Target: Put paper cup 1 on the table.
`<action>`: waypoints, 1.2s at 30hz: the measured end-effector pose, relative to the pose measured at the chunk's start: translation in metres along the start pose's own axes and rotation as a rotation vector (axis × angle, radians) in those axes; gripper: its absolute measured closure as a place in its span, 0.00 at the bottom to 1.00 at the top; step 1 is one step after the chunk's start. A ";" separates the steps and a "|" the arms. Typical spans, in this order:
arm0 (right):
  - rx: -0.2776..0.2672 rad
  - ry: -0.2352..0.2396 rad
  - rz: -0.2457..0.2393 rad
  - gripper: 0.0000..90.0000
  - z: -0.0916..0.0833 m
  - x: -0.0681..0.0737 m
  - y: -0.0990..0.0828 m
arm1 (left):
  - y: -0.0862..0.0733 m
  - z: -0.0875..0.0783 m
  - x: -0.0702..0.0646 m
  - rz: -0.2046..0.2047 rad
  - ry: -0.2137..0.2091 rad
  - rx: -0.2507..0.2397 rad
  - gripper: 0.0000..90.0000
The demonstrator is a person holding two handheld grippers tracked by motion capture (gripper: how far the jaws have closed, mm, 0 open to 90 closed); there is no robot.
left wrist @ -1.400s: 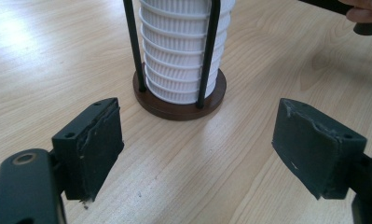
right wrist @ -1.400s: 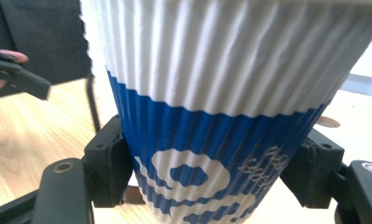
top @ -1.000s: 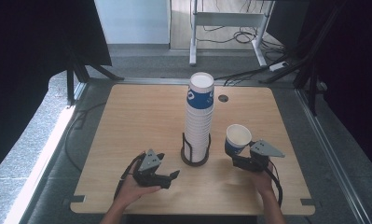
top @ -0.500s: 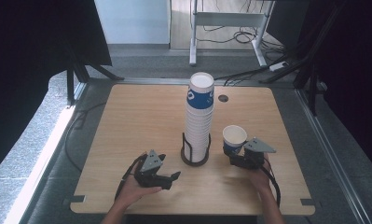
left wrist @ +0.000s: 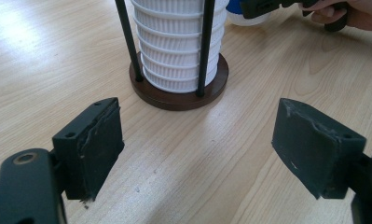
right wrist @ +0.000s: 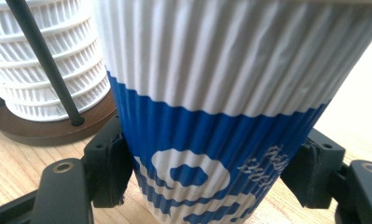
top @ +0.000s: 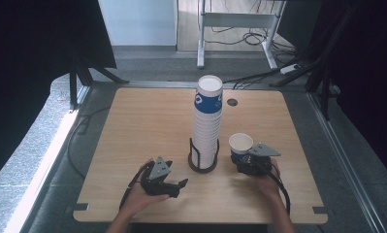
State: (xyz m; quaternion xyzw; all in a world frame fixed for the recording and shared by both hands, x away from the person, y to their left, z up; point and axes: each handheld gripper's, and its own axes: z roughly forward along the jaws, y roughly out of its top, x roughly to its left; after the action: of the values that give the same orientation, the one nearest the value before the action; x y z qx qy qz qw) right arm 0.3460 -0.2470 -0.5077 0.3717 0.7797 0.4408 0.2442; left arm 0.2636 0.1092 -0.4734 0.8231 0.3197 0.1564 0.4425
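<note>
A tall stack of white ribbed paper cups (top: 208,121), the top one banded blue, stands in a black wire holder with a round brown base (top: 202,167) at the table's middle. Just right of it my right gripper (top: 240,156) is shut on a single blue-and-white paper cup (top: 241,144), held upright; its pads (right wrist: 111,163) press both sides of the cup (right wrist: 221,93). Whether the cup's bottom touches the table I cannot tell. My left gripper (top: 181,187) rests low at the front left of the stack (left wrist: 176,51), jaws wide open (left wrist: 197,149) with nothing between them.
The wooden table (top: 147,121) has a small round cable hole (top: 232,102) behind the stack. Its front edge lies close behind both hands. The right hand (left wrist: 356,14) shows beyond the holder base (left wrist: 174,98) in the left gripper view. A metal frame (top: 239,19) stands on the floor beyond.
The right gripper has sunk a little with the cup and drifted slightly left toward the stack. The left gripper has stayed put.
</note>
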 end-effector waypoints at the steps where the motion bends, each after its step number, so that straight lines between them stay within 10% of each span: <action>1: 0.001 -0.002 -0.002 0.30 0.000 0.000 0.000 | 0.000 0.000 0.000 0.001 -0.001 0.001 0.18; 36: 0.115 -0.054 0.000 0.29 0.007 -0.003 -0.005 | -0.001 0.001 0.000 0.003 0.014 0.010 0.18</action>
State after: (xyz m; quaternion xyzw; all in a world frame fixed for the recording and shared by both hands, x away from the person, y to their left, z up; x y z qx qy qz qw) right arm 0.3507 -0.2474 -0.5155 0.3969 0.7970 0.3848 0.2434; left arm 0.2638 0.1086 -0.4747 0.8246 0.3225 0.1612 0.4359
